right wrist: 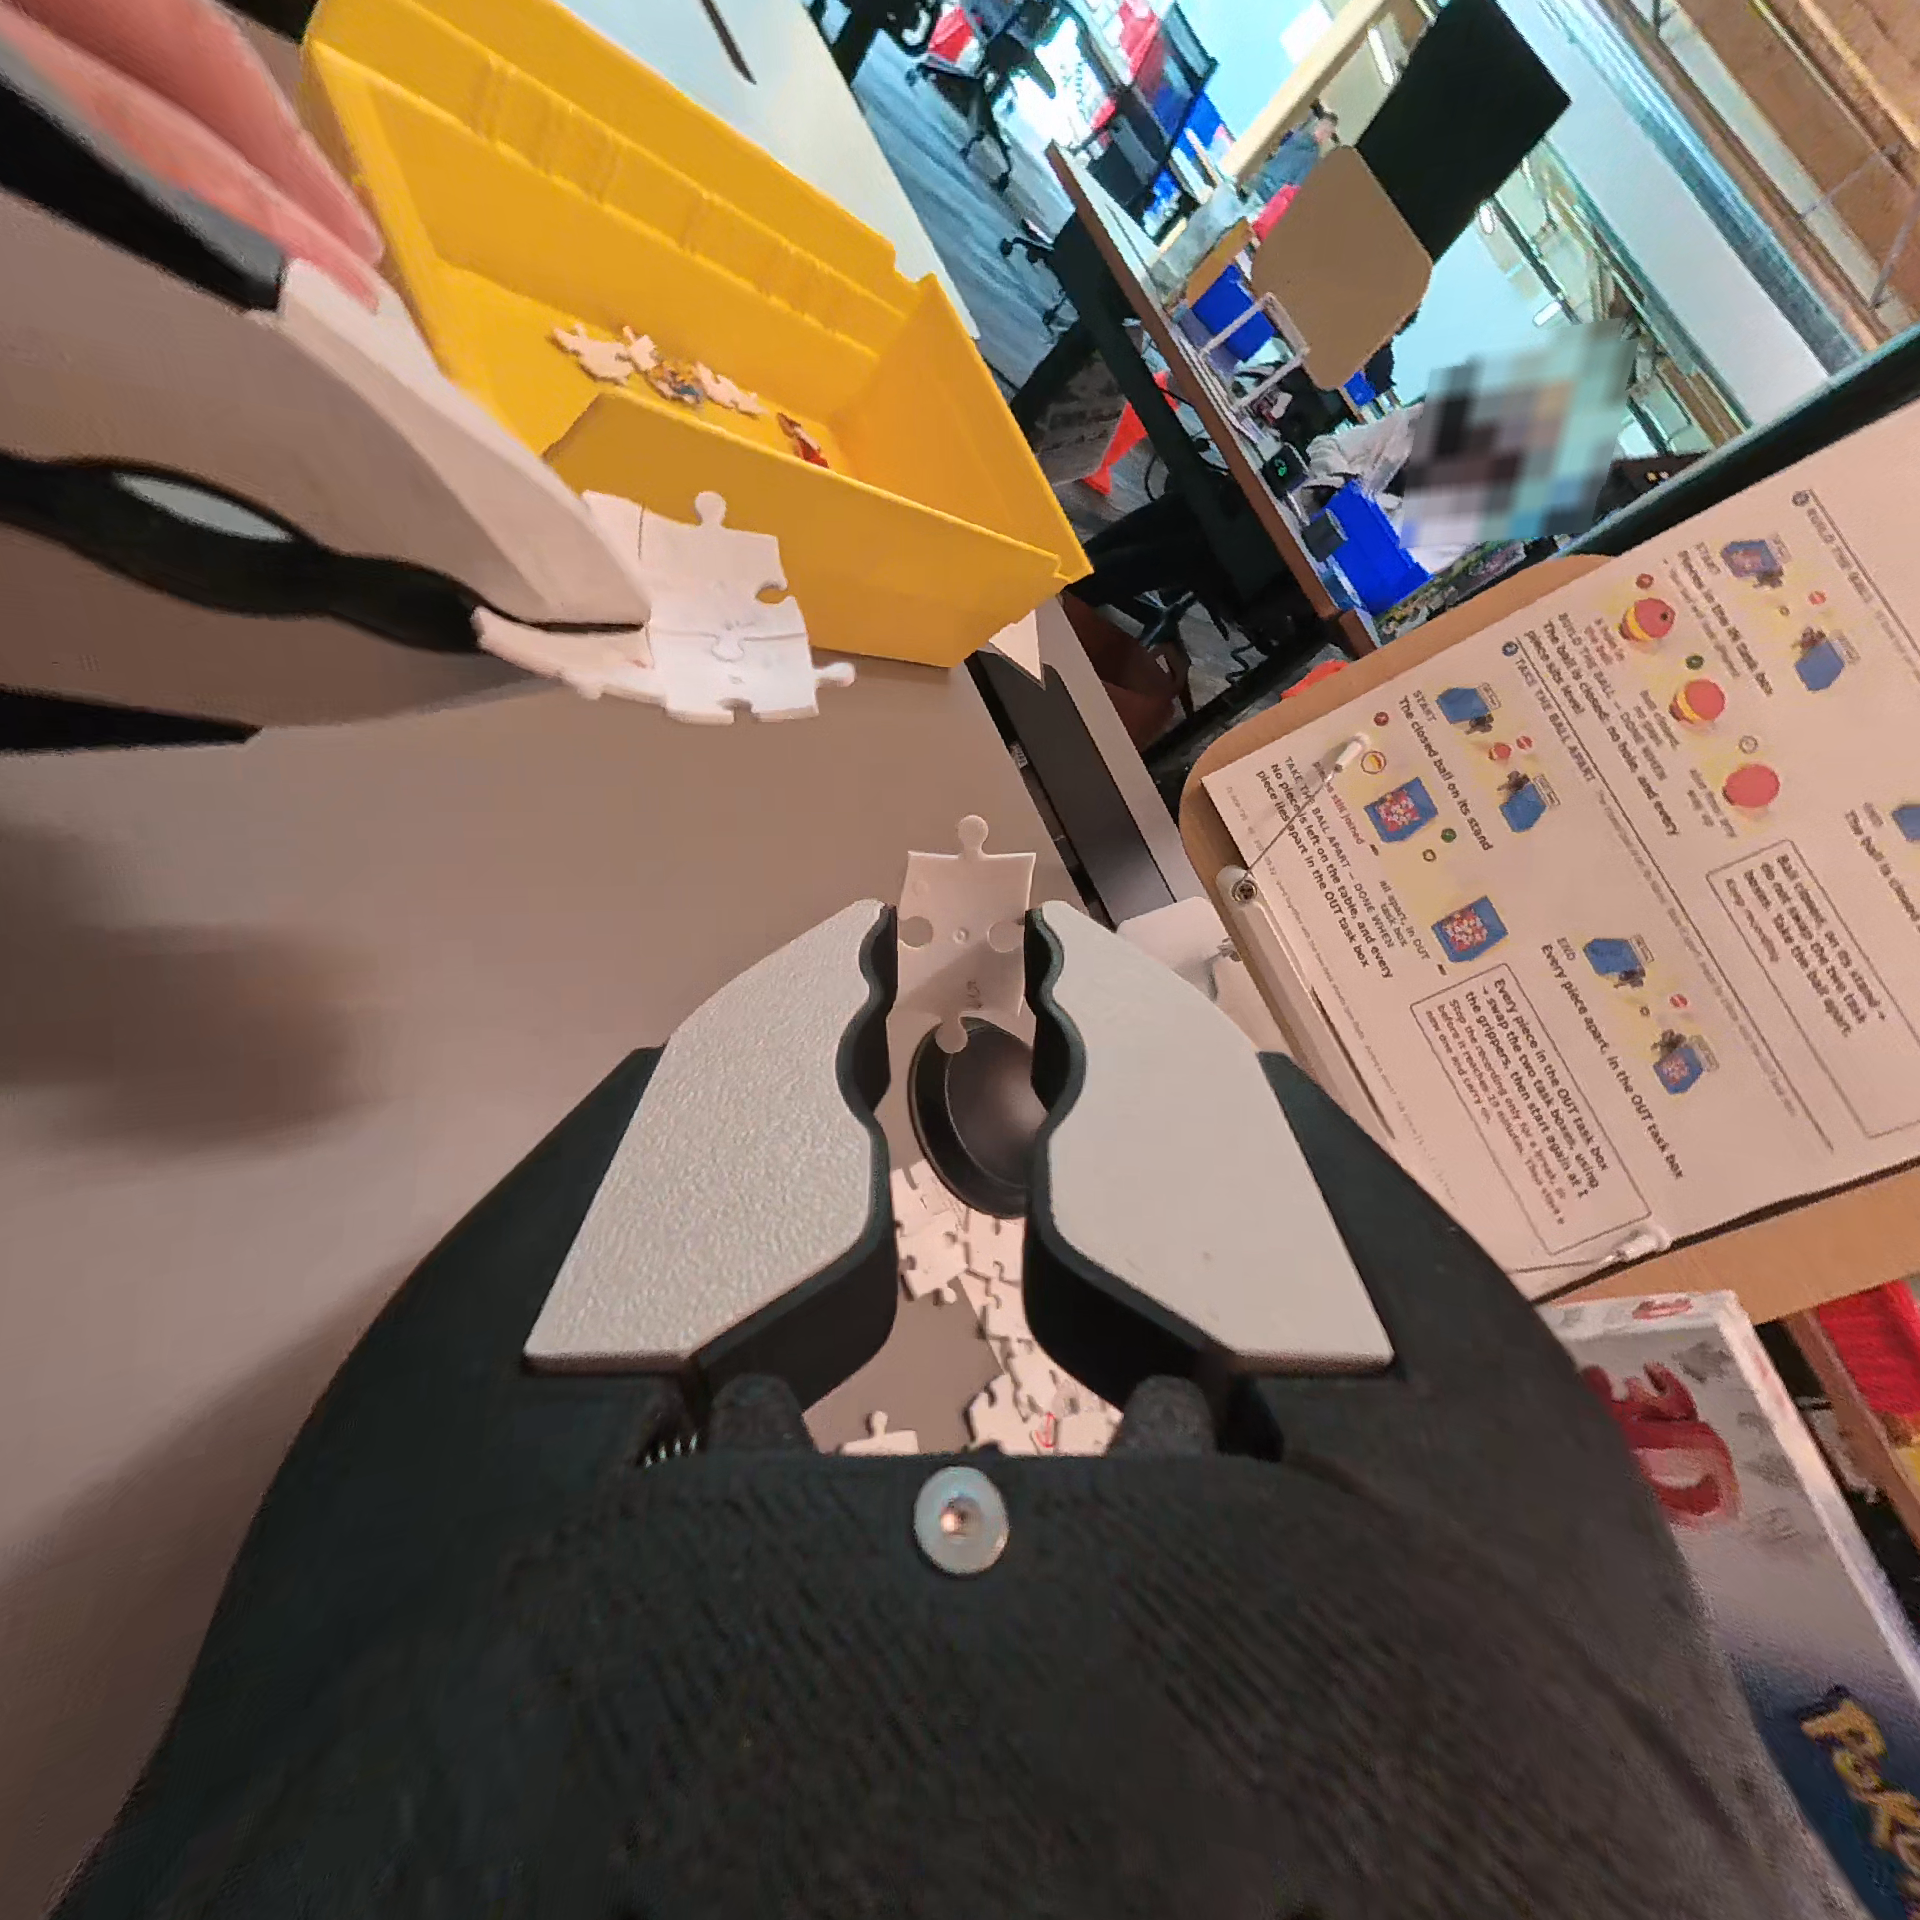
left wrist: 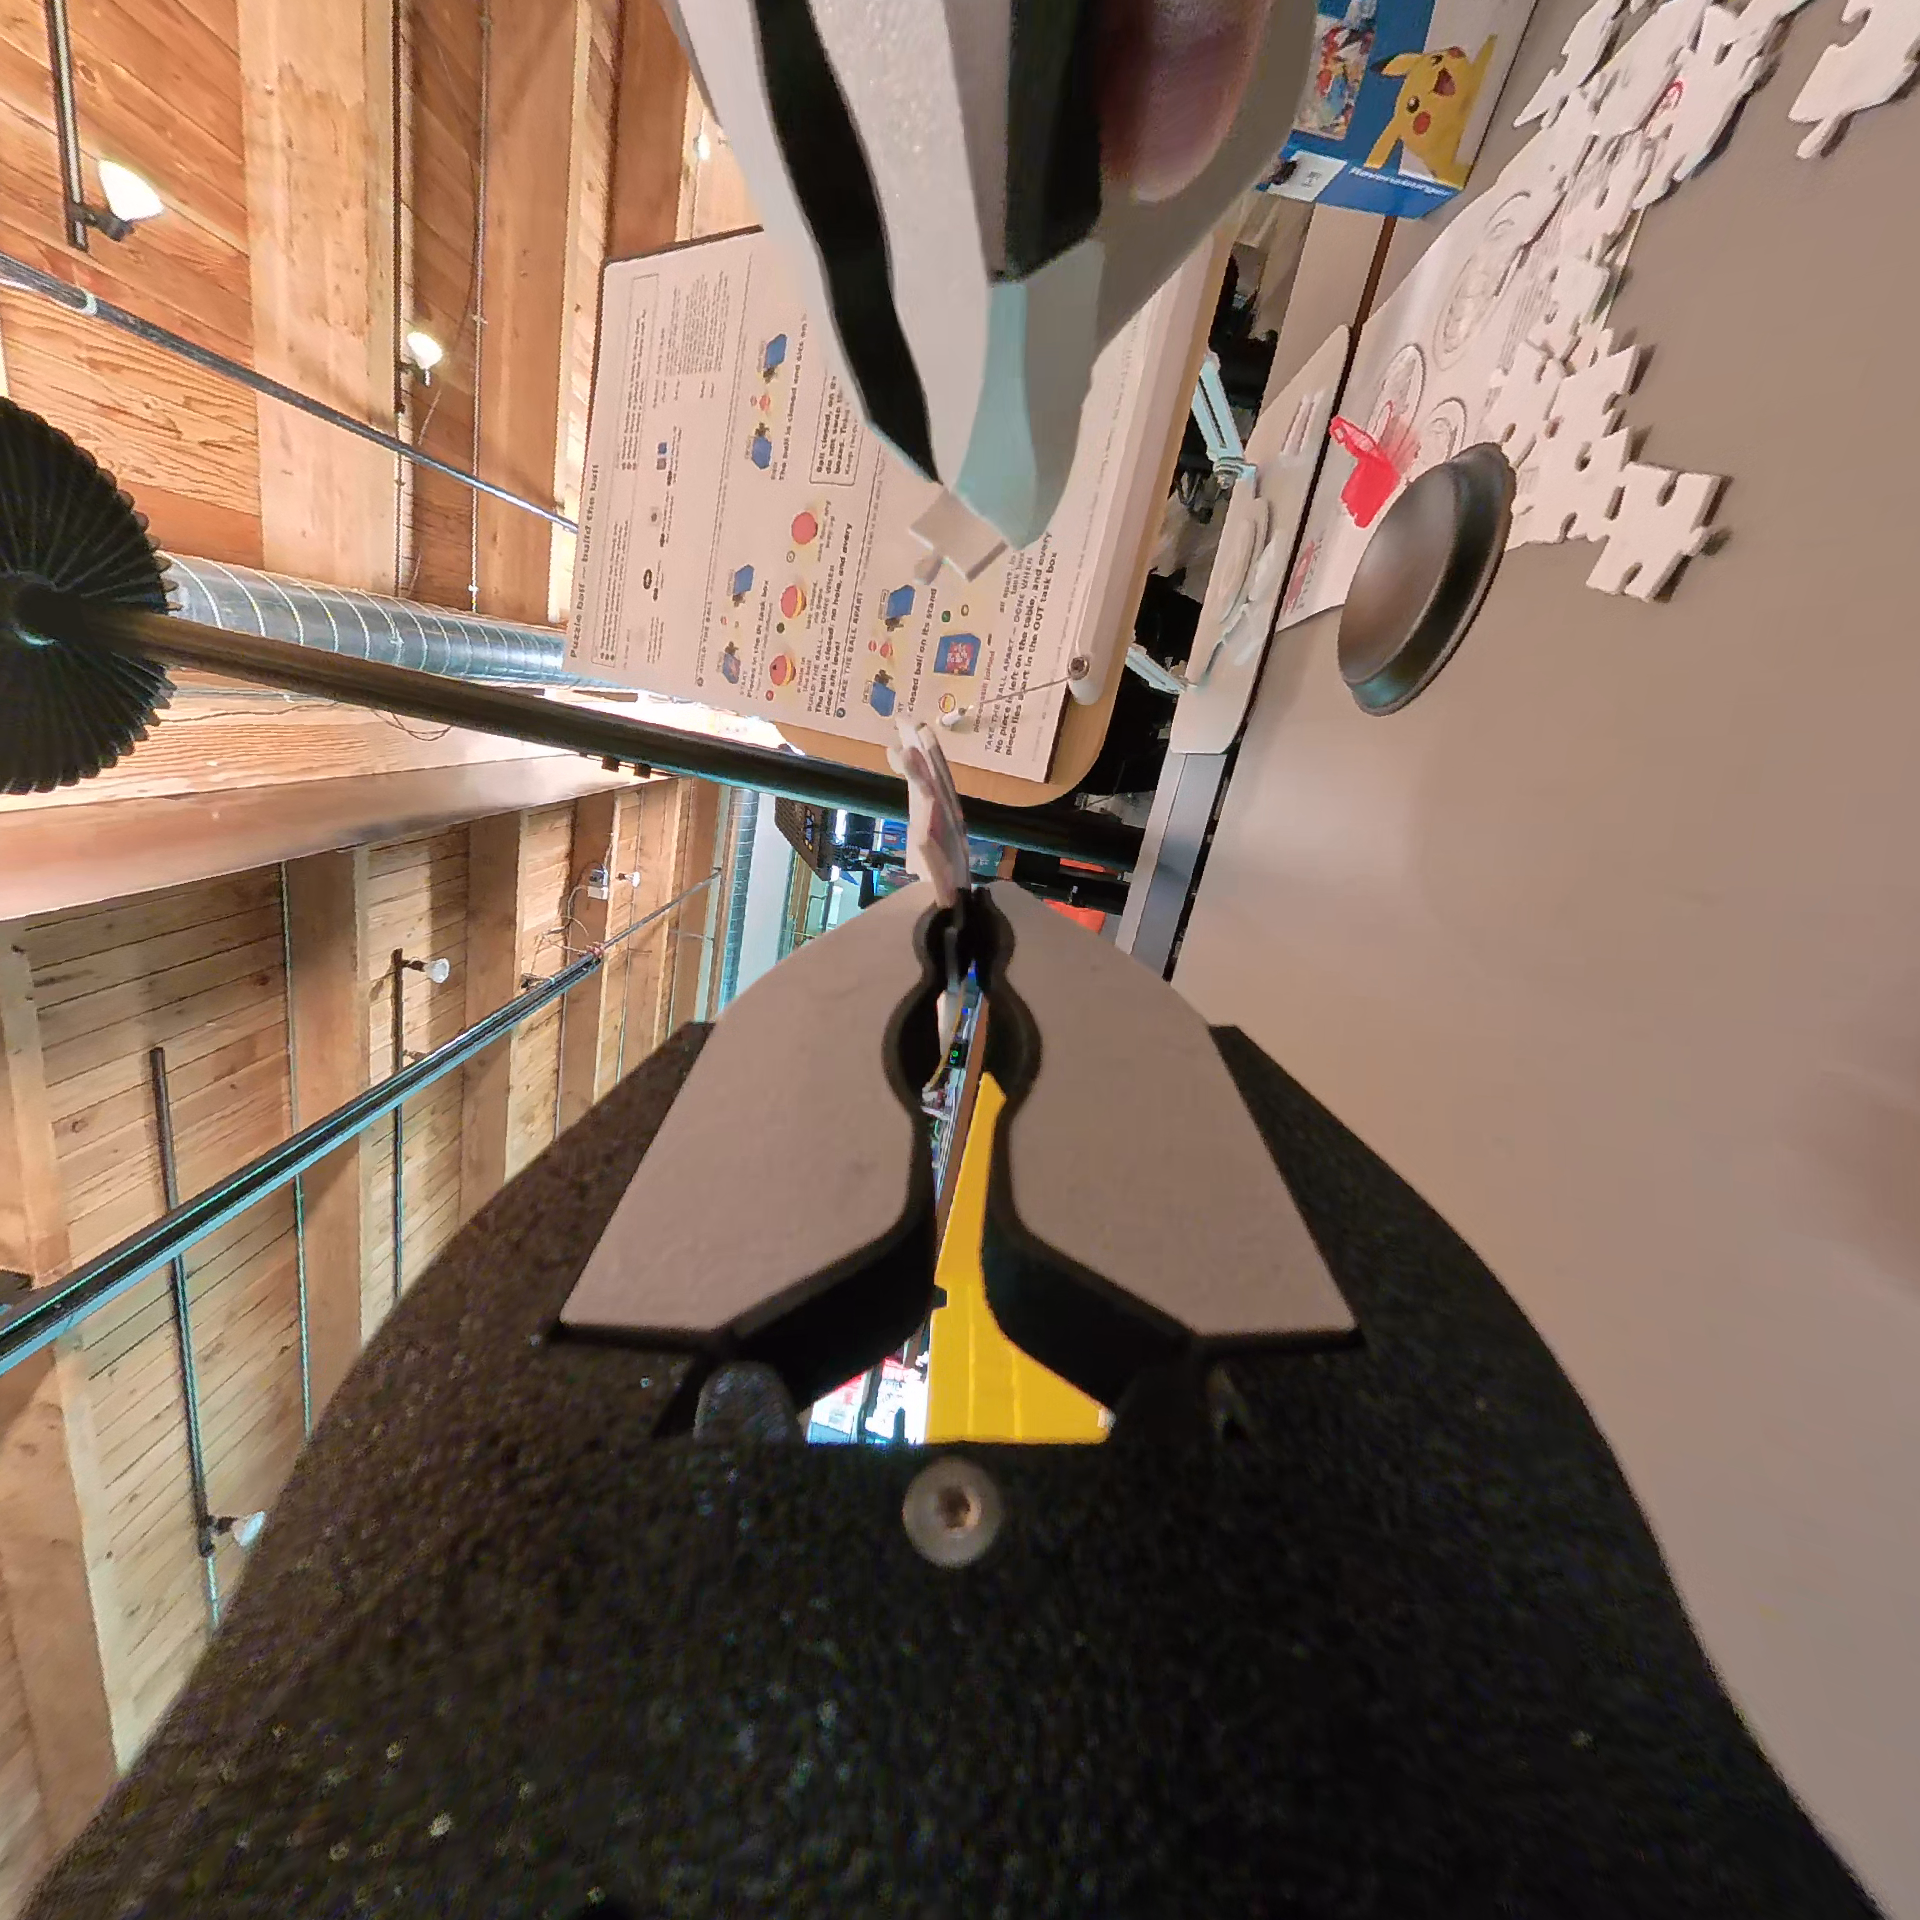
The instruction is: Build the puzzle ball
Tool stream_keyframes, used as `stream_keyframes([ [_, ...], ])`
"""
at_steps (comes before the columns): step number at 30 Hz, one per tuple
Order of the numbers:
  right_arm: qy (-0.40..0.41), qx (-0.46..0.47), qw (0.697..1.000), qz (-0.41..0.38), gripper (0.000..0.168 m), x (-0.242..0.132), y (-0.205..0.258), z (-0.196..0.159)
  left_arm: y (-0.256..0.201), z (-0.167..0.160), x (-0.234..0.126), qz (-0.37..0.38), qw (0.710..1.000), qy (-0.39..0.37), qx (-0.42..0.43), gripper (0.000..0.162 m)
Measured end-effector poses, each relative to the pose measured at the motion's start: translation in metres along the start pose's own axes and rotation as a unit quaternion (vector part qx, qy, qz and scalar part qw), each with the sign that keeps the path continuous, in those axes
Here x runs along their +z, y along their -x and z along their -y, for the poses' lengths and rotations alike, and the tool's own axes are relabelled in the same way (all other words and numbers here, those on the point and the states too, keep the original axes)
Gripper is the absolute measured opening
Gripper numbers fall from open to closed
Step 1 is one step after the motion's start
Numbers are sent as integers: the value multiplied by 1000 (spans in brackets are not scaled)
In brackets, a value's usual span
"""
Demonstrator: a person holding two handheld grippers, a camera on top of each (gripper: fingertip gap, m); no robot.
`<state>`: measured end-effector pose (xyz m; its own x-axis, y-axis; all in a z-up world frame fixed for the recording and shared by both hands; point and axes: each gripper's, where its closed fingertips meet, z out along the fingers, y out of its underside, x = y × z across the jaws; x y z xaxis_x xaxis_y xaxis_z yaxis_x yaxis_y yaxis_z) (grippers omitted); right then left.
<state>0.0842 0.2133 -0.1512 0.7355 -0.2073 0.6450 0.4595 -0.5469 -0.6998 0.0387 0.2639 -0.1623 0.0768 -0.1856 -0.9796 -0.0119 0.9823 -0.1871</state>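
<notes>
My left gripper (left wrist: 961, 906) is shut on a small cluster of joined white puzzle pieces (left wrist: 932, 800), seen edge-on in its own view. In the right wrist view that cluster (right wrist: 722, 634) sticks out of the left gripper (right wrist: 566, 618) at upper left, above the table. My right gripper (right wrist: 961, 925) is shut on a single white puzzle piece (right wrist: 966, 914), held upright. In the left wrist view the right gripper (left wrist: 977, 499) hangs at the top with its piece (left wrist: 961, 535). The two held parts are apart. The dark round stand (right wrist: 982, 1122) sits on the table behind the right fingers.
A yellow bin (right wrist: 831, 540) holding a few pieces stands at the far table edge. An instruction board (right wrist: 1558, 883) stands to the right, with a puzzle box (right wrist: 1766, 1558) below it. Flat sheets of joined white pieces (left wrist: 1600, 457) lie by the stand (left wrist: 1423, 582) on the grey table (left wrist: 1558, 1039).
</notes>
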Motion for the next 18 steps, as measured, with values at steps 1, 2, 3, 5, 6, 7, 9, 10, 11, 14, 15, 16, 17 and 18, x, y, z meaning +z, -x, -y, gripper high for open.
stream_keyframes([
  [1,1,12,1000,-6,23,0,-2,0,0,1,0,0,1000,0,2,2],
  [2,3,23,1000,-14,23,0,-3,-1,-1,1,0,2,1000,0,4,2],
  [3,6,35,999,-23,23,-1,-5,-1,0,2,0,5,1000,0,8,1],
  [5,5,59,998,-36,23,-2,-7,0,1,2,1,13,1000,5,17,1],
  [6,2,71,997,-36,23,-2,-7,2,1,1,1,17,1000,10,21,2],
  [7,-2,79,996,-35,23,-2,-6,3,2,1,2,21,999,14,25,2],
  [9,-7,78,996,-36,23,-2,-4,6,1,1,2,22,999,17,29,2],
  [10,-5,74,997,-38,23,-2,-3,6,0,1,3,21,999,17,29,2],
  [11,-3,70,997,-41,23,-2,-4,5,0,1,3,22,999,16,28,2],
  [14,-1,73,997,-37,23,-1,-1,4,2,-1,3,24,999,23,27,2],
  [15,-4,72,997,-33,23,-1,1,5,2,-2,3,25,999,26,26,2],
  [16,-10,65,998,-24,23,-1,4,7,2,-3,3,24,999,28,26,2],
  [17,-14,57,998,-12,23,-1,7,9,2,-4,3,24,999,31,26,2],
  [18,-11,53,999,-3,23,-1,9,8,2,-5,3,25,999,33,26,2],
])
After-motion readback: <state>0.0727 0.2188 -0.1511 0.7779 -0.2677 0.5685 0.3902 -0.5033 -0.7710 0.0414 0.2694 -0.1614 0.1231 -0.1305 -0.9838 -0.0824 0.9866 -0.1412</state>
